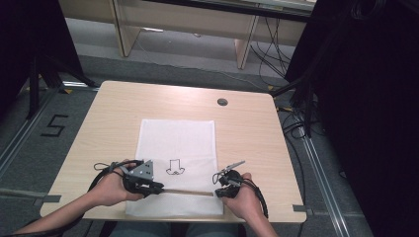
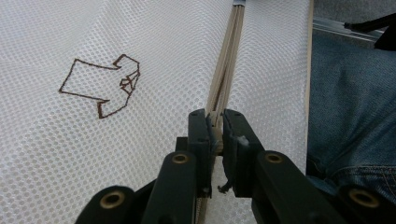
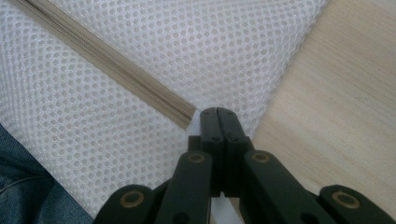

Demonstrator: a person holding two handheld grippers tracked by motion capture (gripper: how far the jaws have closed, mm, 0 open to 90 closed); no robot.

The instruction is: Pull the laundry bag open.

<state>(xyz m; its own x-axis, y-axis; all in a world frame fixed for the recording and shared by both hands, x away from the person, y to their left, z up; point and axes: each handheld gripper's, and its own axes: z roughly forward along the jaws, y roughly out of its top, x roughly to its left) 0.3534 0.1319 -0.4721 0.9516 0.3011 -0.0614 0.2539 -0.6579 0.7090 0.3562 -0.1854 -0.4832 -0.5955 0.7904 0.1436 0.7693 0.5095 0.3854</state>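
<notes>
Mesh laundry bag (image 1: 178, 143) flat on counter (image 1: 247, 123), zipper (image 1: 188, 192) along near edge. Left tool (image 2: 215, 122) clamped on zipper pull; right tool (image 3: 218, 113) pinched shut on bag's corner. Pull level along track, keep mesh taut.

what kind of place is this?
Likely a lab recording station, not a home: a small bare table on a floor marked with a taped number 5, loose cables behind it, dark curtains at the sides.
</notes>
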